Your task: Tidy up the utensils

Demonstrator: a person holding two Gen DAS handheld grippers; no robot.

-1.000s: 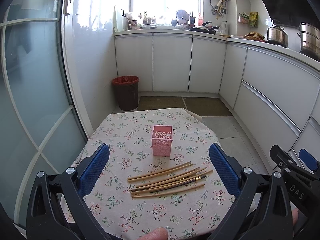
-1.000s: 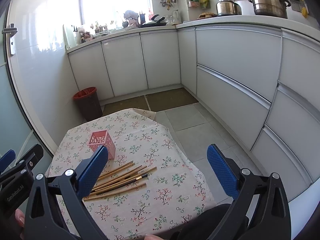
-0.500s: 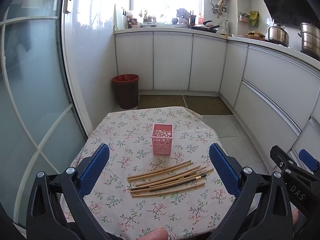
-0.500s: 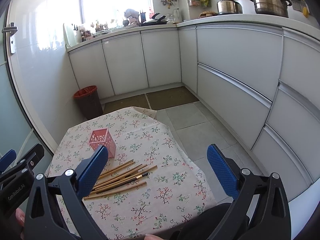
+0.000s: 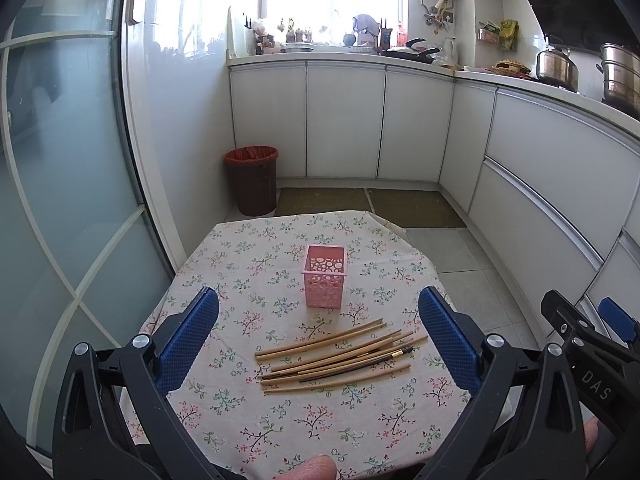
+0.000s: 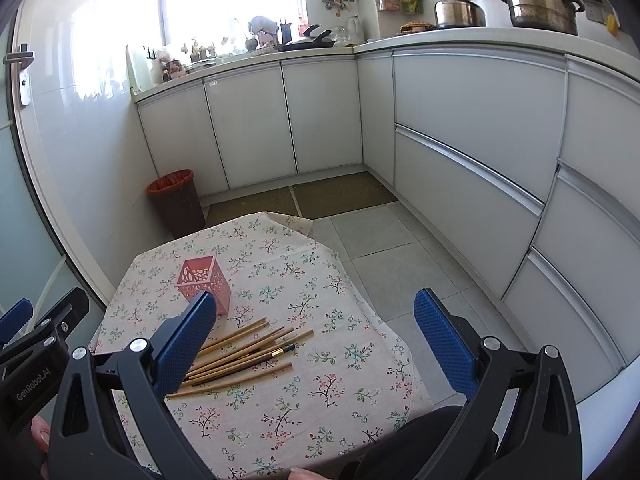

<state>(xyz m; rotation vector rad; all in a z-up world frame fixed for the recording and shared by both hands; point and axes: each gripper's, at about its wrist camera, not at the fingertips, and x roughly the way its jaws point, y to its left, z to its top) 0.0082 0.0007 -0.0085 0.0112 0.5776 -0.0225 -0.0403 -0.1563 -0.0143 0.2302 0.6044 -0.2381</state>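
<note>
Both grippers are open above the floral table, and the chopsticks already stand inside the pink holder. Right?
Not quite. The chopsticks lie loose on the floral table, in front of the pink holder, which the left wrist view shows empty. Left gripper and right gripper are open.

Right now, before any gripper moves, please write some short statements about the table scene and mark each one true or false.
1. The pink holder stands upright. True.
2. The chopsticks are already inside the holder. False: they lie loose on the tablecloth, nearer the camera than the holder.
3. The left gripper is open. True.
4. The right gripper clamps a chopstick. False: it is open, holding nothing.
5. One chopstick is dark. True.
</note>
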